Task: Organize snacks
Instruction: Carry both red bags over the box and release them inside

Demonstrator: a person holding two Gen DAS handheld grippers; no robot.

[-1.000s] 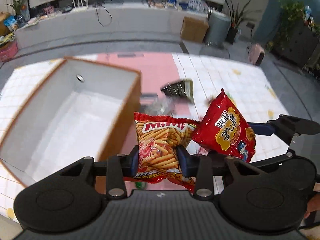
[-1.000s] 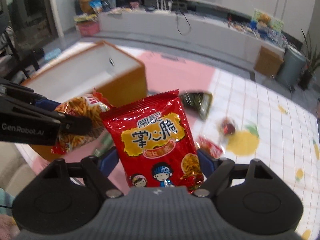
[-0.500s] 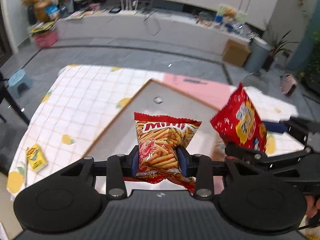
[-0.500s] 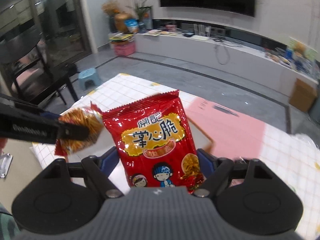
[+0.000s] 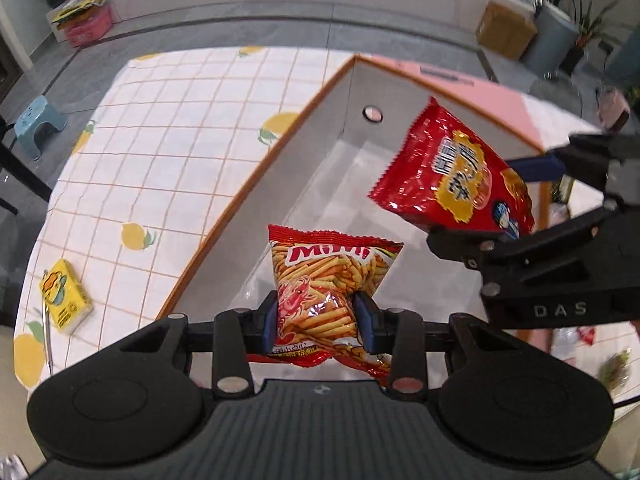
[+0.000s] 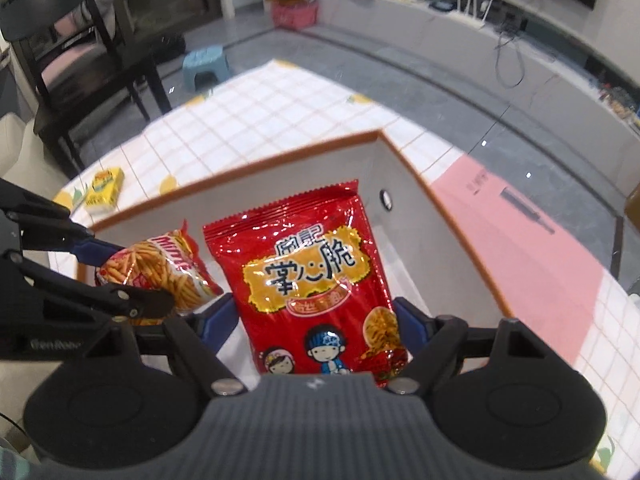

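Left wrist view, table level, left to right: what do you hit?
Yellow packet → box's orange-edged left wall → Mimi shrimp-stick bag in the left hand-held gripper → red snack bag → right hand-held gripper holding it.

Right gripper [image 6: 316, 322] clamps red snack bag [image 6: 312, 288] above box [image 6: 440, 248]

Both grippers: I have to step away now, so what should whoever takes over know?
Left gripper: shut on the shrimp-stick bag, held above the open box.
Right gripper: shut on the red noodle-snack bag, also above the box.
Done: both bags picked up and carried over the box; its floor looks bare.
Left: release both bags into the box, then collect what lies on the table: a yellow pack and small snacks at the right edge.
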